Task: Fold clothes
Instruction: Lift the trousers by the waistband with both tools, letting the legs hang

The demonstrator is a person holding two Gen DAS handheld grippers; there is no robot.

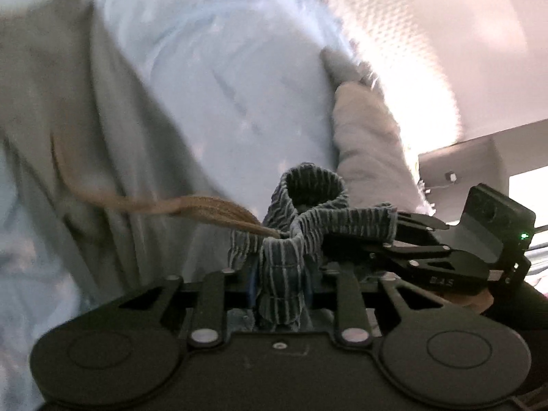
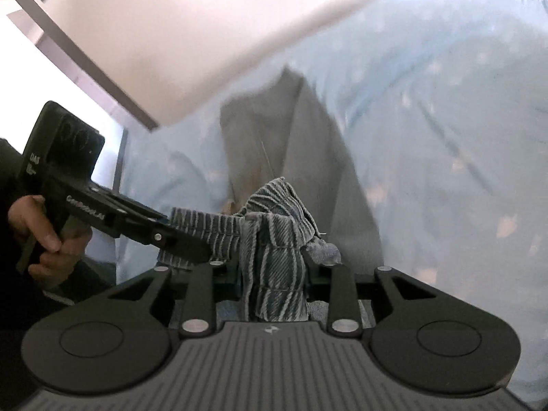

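Two tools, left tool (image 1: 279,274) and right tool (image 2: 274,274), each clamped on one striped cloth (image 1: 301,219), one grey garment (image 2: 308,144) behind

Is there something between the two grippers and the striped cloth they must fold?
Nothing visible. The left gripper and the right gripper both already pinch the striped cloth, which stretches between them above the light blue sheet.
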